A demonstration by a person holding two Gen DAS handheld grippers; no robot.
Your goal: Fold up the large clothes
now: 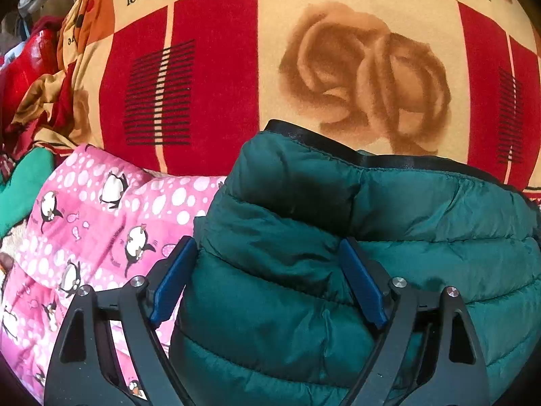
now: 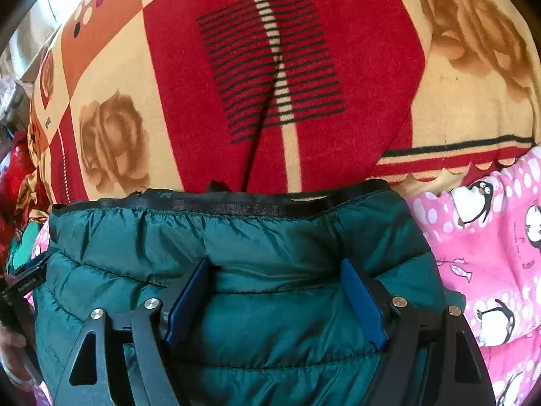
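A dark green quilted puffer jacket (image 1: 372, 237) with a black trimmed edge lies on the bed; it also shows in the right wrist view (image 2: 236, 243). My left gripper (image 1: 267, 247) is open, its blue pads spread wide on either side of a bulging fold at the jacket's left end. My right gripper (image 2: 277, 267) is open too, its blue pads resting on the jacket's quilted surface just below the black edge. Neither pair of jaws pinches the fabric.
A red, cream and orange blanket (image 1: 216, 67) with rose prints covers the bed beyond the jacket. A pink penguin-print padded garment (image 1: 101, 209) lies under and beside the jacket, also on the right (image 2: 490, 237). Crumpled red and green clothes (image 1: 23, 182) lie at far left.
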